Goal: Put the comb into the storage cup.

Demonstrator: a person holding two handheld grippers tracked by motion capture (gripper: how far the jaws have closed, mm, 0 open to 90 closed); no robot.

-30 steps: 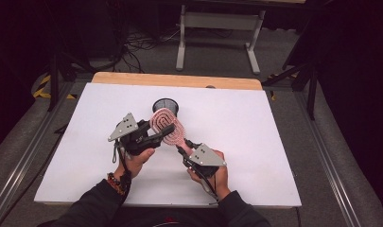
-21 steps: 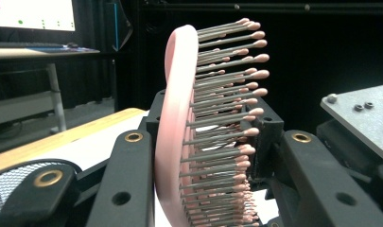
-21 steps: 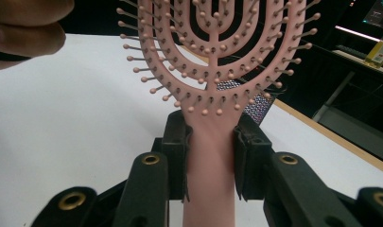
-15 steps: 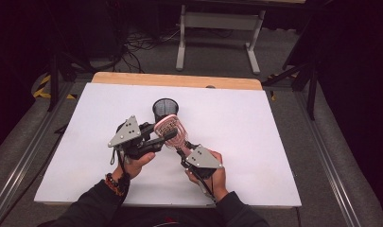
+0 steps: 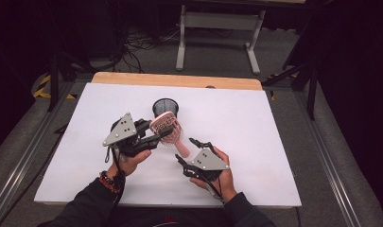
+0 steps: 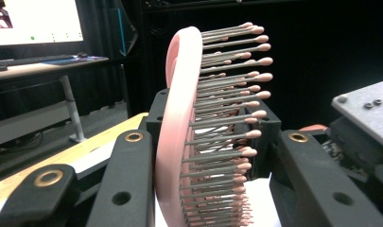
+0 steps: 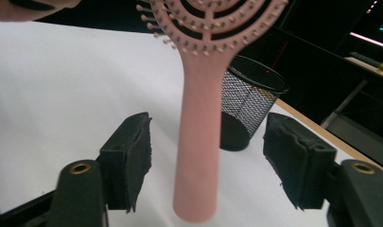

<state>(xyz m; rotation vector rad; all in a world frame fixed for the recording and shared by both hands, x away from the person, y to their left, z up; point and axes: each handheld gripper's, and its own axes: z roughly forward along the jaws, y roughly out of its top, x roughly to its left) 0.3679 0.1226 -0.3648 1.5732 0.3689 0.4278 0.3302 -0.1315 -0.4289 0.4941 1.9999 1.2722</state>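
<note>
The pink hairbrush [image 5: 169, 131] hangs above the white table [image 5: 274, 142] near its middle, head clamped in the left gripper [image 5: 149, 135], handle pointing toward five o'clock. It looks light and rigid, with slick plastic (the bristles would give a little), so the bare handle [image 7: 198, 142] seems the sounder place to grip. The right gripper [image 5: 189, 151] stands wide open, holding nothing, its pads either side of that handle. A black mesh cup [image 5: 165, 107] stands just beyond at twelve o'clock. I see no readable brand or label.

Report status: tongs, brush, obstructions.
Left tongs shut on pink hairbrush head. Right tongs open, straddling the handle. Mesh cup just behind; nothing blocking.
</note>
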